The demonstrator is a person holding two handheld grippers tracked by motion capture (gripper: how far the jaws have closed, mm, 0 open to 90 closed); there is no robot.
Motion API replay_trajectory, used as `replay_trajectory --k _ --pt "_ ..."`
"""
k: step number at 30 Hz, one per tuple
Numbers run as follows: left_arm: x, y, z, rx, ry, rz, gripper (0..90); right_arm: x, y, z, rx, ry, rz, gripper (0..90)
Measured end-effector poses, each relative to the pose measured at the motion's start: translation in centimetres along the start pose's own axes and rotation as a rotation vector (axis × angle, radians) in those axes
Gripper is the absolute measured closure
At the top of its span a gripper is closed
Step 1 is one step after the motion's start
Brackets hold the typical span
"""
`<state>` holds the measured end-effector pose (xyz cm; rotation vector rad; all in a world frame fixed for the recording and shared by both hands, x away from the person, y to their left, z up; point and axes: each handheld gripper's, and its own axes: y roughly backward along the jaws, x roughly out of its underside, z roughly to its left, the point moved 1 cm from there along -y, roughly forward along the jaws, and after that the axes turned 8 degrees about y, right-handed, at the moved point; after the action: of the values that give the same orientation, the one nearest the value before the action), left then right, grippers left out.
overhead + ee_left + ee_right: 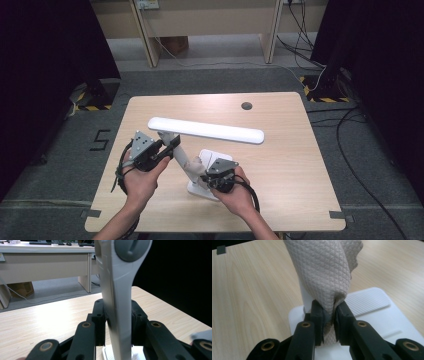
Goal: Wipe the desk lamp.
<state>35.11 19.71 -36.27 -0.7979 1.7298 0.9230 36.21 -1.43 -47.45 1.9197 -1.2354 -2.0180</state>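
Two hands come in from the 6 o'clock edge of the high view, and each one holds a gripper. On the person's left side, the left gripper (169,145) sits at about 9 o'clock from the middle of the desk (280,165). Its jaws are clamped on the white arm (117,315) of a desk lamp (206,131). In the left gripper view the lamp arm stands up between the two black jaws, and both jaws press on its sides. A grey round joint (131,248) sits at the top of that arm.

On the other side, the right gripper (210,180) is at about 6 o'clock from the middle of the desk, just above the lamp's flat white base (372,312). Its jaws are clamped on a beige cloth (324,272). In the right gripper view the cloth rises up from between the jaws, bunched and folded, and it touches the low part of the lamp arm. It has a small criss-cross pattern.

Up top, the lamp's long white light bar (206,131) reaches across the middle of the desk, from 9 o'clock to 3 o'clock. A small dark round hole (246,105) is in the desk near 12 o'clock, well apart from the lamp.
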Motion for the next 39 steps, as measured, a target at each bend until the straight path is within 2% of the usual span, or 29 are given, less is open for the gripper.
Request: replay_trajectory --k 1,3,6,8,9,10,12,14,15,16,20,25,28,31,33,36,39 --pt "0.0 0.0 0.0 0.0 0.0 -0.001 70.8 0.0 -0.5 0.1 -0.011 0.001 0.007 79.0" --pt "0.0 0.0 0.0 -0.001 0.001 -0.001 70.9 0.0 -1.2 0.4 -0.002 0.013 0.023 79.0" --pt "0.0 0.0 0.0 0.0 -0.001 0.0 70.9 0.4 -1.4 0.2 0.013 0.022 0.054 79.2" --pt "0.0 0.0 0.0 0.0 0.0 -0.001 71.0 1.0 -1.4 0.1 0.04 0.048 0.09 79.3" --pt "0.0 0.0 0.0 0.0 0.002 -0.002 71.0 1.3 -1.4 0.0 0.036 0.043 0.09 79.4" --pt "0.0 0.0 0.0 0.0 0.004 -0.003 71.0 1.5 -1.3 0.0 0.039 0.023 0.09 79.4" --pt "0.1 0.0 0.1 0.0 0.003 -0.005 70.9 1.7 -1.0 0.0 0.045 0.04 0.09 79.5" --pt "0.1 0.0 0.0 0.001 0.001 -0.004 70.9 2.0 -0.6 0.0 0.053 0.038 0.102 79.6" --pt "0.1 0.0 0.0 0.001 0.0 -0.003 70.8 2.2 -0.4 -0.2 0.06 0.054 0.101 79.6" --pt "0.1 0.1 0.0 0.001 0.0 -0.002 70.8 2.4 -0.2 -0.2 0.058 0.034 0.106 79.6" --pt "0.0 0.0 0.0 0.001 -0.004 0.0 70.6 3.3 1.0 -0.8 0.076 0.028 0.116 79.6" --pt "0.0 0.1 0.0 0.002 -0.008 0.004 70.2 3.8 2.6 -1.3 0.103 0.027 0.16 79.6" --pt "0.0 0.1 0.0 0.003 -0.017 0.006 69.3 3.2 3.0 -2.0 0.119 0.017 0.138 79.6" --pt "0.0 0.1 0.0 0.004 -0.016 0.007 68.6 1.7 2.5 -2.7 0.131 -0.01 0.083 79.6" --pt "0.0 0.1 0.0 0.005 -0.018 0.009 68.6 0.4 1.5 -3.0 0.135 -0.008 0.054 79.6" --pt "0.0 0.0 0.0 0.006 -0.016 0.009 68.3 -1.3 -0.6 -3.5 0.11 -0.017 0.012 79.5" --pt "0.1 0.1 0.0 0.007 -0.016 0.009 68.0 -2.4 -2.6 -3.3 0.088 -0.006 0.013 79.6"
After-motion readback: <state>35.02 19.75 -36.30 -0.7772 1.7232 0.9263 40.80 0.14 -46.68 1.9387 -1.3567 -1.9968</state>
